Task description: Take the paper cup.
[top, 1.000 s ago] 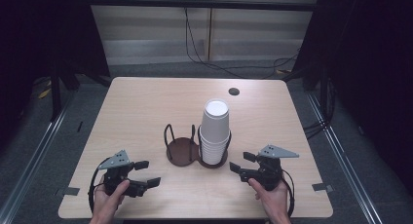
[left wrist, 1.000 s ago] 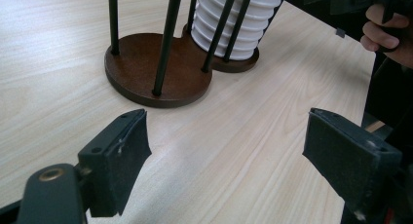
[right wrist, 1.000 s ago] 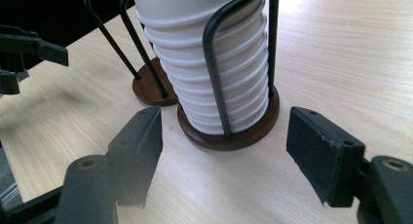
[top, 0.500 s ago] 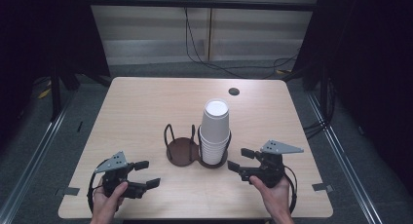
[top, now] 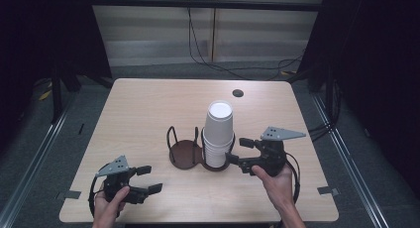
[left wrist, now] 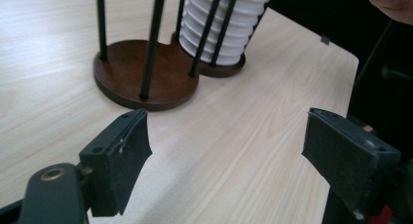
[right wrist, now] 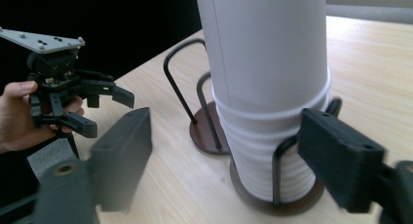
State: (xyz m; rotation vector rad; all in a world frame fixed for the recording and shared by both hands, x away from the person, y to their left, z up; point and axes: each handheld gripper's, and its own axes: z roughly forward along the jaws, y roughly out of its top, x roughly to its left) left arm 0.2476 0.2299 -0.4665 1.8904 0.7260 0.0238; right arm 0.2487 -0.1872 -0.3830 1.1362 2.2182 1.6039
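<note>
The cup stack (top: 218, 134) is flanked by the spread right claw (top: 236, 151); the left claw (top: 150, 179) is held agape over the table (top: 138, 114).

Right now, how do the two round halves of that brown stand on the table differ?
The right half holds a tall stack of white cups between its black wire posts; the left half holds nothing, its brown base bare. The right tongs sit open beside the filled half, while the left tongs, also open, are farther from the bare half. Both halves are joined, round and ringed by upright wires.
</note>
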